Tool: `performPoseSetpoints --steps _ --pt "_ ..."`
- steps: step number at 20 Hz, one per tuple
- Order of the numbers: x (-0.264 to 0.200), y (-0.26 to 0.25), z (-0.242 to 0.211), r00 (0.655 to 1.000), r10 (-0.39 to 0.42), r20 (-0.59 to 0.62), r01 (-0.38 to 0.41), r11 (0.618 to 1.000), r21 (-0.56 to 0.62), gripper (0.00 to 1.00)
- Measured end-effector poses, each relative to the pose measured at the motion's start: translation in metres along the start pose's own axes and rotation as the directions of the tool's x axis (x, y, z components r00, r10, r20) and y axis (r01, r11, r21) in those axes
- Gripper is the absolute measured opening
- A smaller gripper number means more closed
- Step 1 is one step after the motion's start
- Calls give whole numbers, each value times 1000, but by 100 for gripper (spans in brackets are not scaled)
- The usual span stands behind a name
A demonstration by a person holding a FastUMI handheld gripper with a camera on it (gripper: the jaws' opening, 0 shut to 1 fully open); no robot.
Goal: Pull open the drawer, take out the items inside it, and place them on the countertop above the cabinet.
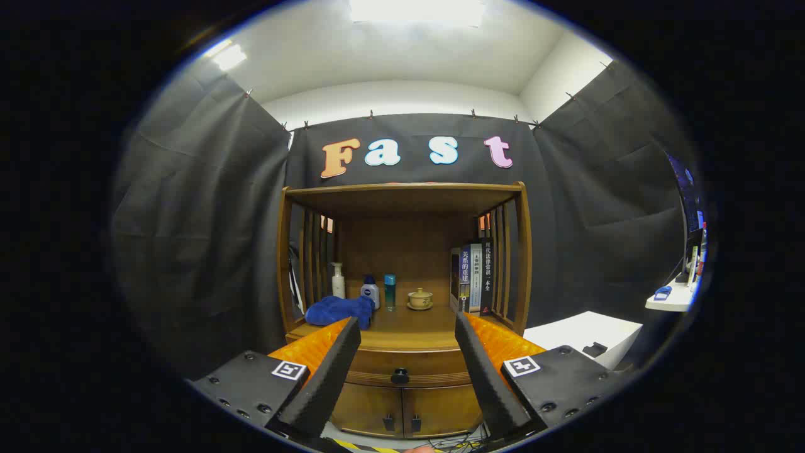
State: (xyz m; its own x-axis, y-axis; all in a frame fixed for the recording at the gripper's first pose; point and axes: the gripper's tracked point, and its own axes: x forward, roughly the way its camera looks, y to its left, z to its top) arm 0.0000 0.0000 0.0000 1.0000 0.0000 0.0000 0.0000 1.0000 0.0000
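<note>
Tool: my tool is released, its fingers spread wide and touching nothing.
Drawer: one drawer, closed, ahead and between my fingers, with one dark round knob.
Cabinet doors: two, below the drawer, each with a small dark handle.
Bench: the wooden bench beyond my fingertips carries one blue cloth, three bottles, one lidded cup on a saucer.
Books: about four upright books; spine writing too small for me to read.

Drawer knob unobstructed between spread fingers; blue cloth crowds countertop
</note>
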Motion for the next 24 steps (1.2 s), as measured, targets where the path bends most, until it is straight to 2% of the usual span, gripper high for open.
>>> performPoseSetpoints --steps 24 --pt "-7 18 4 998 39 54 -41 999 19 98"
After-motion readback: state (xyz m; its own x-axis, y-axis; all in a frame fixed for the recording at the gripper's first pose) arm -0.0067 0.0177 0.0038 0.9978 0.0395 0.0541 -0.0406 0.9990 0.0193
